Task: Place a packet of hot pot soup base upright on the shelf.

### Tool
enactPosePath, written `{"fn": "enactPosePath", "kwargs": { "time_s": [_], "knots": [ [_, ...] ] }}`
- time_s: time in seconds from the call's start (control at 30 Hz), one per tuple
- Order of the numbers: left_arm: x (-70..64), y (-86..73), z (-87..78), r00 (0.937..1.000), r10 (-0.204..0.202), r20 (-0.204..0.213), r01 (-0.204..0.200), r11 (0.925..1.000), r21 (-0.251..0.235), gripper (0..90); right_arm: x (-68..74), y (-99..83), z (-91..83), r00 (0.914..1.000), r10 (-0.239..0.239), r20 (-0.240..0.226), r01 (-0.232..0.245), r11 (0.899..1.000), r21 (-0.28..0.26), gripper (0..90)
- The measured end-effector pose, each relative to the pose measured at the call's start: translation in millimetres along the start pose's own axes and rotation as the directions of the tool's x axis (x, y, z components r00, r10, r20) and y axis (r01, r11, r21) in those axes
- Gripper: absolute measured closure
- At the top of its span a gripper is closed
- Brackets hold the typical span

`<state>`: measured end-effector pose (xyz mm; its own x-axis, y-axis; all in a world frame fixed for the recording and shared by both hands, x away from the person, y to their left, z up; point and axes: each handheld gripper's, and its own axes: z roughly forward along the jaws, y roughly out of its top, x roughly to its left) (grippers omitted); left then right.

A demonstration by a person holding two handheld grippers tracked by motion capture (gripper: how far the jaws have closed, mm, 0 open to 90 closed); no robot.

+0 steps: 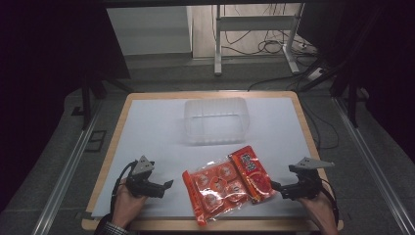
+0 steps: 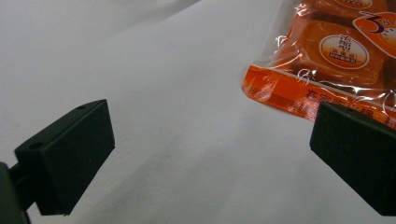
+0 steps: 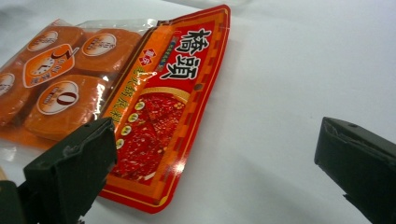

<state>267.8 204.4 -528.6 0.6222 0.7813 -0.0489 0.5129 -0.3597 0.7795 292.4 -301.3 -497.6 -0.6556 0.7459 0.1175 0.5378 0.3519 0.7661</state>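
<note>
Clear plastic tub empty, orange multipack holding wrapped blocks

Both grippers apparently agape, low.

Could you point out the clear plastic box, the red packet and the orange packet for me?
clear plastic box (image 1: 216,121), high view, its front wall.
red packet (image 3: 164,116), right gripper view, its printed face.
orange packet (image 1: 214,188), high view, its middle.

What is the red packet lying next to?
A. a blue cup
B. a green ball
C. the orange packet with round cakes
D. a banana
C: the red packet lies beside and partly over the orange packet on the white table, between the two open grippers.
</note>
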Motion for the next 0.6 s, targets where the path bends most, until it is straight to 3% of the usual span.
{"fn": "enactPosePath", "kwargs": {
  "time_s": [0.23, 0.5, 0.6],
  "knots": [
    [-1.8, -0.4, 2.4, 0.9996, 0.026, 0.003, -0.026, 0.9996, -0.009, 0.4, -1.1, 0.4, 0.2, 0.9998, -0.012, -0.014, 0.011, 0.999, -0.033, 0.0],
    [0.3, -1.4, 2.8, 1.0000, 0.003, 0.002, -0.003, 1.0000, 0.000, 0.0, -1.7, -0.5, 2.4, 0.9997, 0.004, -0.024, -0.005, 1.000, -0.022, 0.0],
    [-0.2, -1.4, 3.3, 0.9999, 0.012, -0.005, -0.012, 0.9999, 0.007, 0.0, -1.4, -0.4, 3.4, 0.9998, 0.000, -0.022, 0.000, 1.000, -0.019, 0.0]
  ]
}}
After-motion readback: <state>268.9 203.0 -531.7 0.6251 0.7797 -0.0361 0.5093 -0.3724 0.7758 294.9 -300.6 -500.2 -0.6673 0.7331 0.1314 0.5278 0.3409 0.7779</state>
